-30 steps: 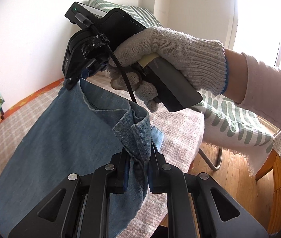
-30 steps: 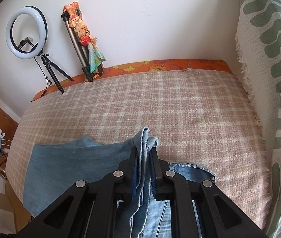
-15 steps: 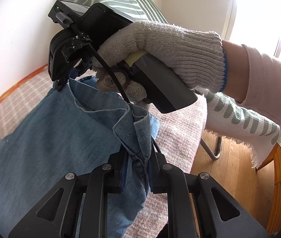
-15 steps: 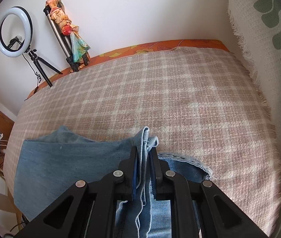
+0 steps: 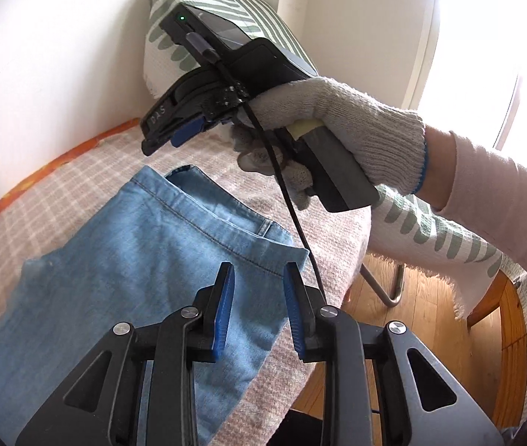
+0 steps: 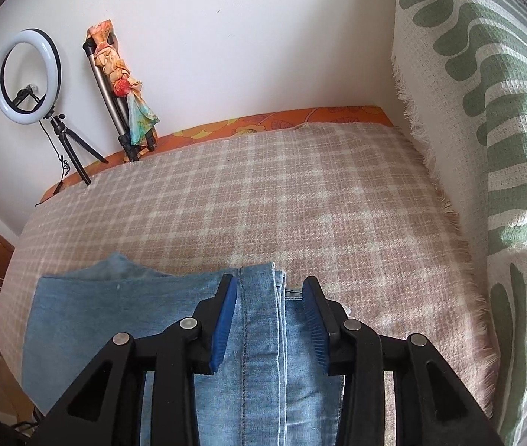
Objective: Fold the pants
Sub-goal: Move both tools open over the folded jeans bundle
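Light blue denim pants [image 5: 114, 278] lie folded flat on a plaid blanket [image 5: 59, 186], also seen in the right wrist view [image 6: 114, 319]. My left gripper [image 5: 259, 278] is open just above the pants' hemmed edge, holding nothing. My right gripper [image 6: 269, 290] is open over the stacked hem layers [image 6: 259, 334]. In the left wrist view the right gripper [image 5: 174, 135] is held by a gloved hand [image 5: 337, 126] above the pants' far corner, apart from the cloth.
The plaid blanket [image 6: 282, 193] covers a bed against a white wall. A green-patterned throw [image 6: 504, 148] hangs at the right. A ring light [image 6: 27, 78] and a tripod with a scarf [image 6: 126, 89] stand at the back left. Wooden floor [image 5: 430, 316] lies past the bed edge.
Both grippers have opened and let go of the pants edge. The cloth has dropped flat onto the blanket. The right gripper has lifted clear of the denim.
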Demonstrator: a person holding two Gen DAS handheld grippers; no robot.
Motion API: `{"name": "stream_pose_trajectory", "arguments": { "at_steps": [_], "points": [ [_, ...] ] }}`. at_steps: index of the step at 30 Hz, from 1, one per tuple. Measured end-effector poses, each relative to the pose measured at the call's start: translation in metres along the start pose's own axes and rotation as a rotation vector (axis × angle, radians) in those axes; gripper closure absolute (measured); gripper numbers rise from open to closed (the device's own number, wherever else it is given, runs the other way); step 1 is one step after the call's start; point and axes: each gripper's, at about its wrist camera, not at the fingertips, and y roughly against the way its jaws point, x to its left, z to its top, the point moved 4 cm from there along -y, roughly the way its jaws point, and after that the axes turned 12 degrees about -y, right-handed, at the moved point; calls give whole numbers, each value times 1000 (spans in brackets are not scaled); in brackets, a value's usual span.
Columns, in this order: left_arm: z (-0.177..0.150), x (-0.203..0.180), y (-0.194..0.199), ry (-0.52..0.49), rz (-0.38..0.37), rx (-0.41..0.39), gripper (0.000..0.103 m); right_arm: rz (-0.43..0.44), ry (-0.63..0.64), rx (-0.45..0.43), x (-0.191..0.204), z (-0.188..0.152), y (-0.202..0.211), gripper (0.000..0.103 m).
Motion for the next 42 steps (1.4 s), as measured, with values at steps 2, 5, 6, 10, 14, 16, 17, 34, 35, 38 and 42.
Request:
{"name": "stream_pose_trajectory", "arguments": {
  "at_steps": [2, 5, 6, 10, 14, 16, 17, 34, 35, 38, 42],
  "points": [
    [2, 12, 23, 14, 37, -22, 78, 26, -13, -17, 6, -3, 17, 63],
    [2, 31, 58, 30, 98, -39, 78, 51, -7, -50, 18, -8, 45, 62],
    [1, 40, 70, 42, 120, -44, 78, 54, 1, -59, 24, -9, 55, 58],
    [1, 76, 118, 104, 211, -70, 78, 112, 18, -88, 47, -12, 97, 51],
    [5, 100, 165, 137, 301, -106, 78, 157, 52, -127, 79, -12, 139, 45],
    [9, 109, 185, 151, 330, -126, 77, 180, 77, -137, 98, -11, 153, 42],
    [10, 115, 194, 160, 341, -135, 77, 190, 93, -140, 108, -11, 159, 42],
    [-141, 162, 226, 408, 511, -52, 68, 314, 286, -18, 260, -76, 73, 41],
    [-157, 163, 219, 421, 516, -28, 68, 333, 284, -6, 267, -83, 65, 41],
    [-200, 164, 198, 453, 525, 37, 68, 355, 285, 28, 287, -106, 37, 42],
    [-235, 157, 176, 475, 509, 67, 68, 338, 323, 100, 304, -138, -5, 62]
  ]
}}
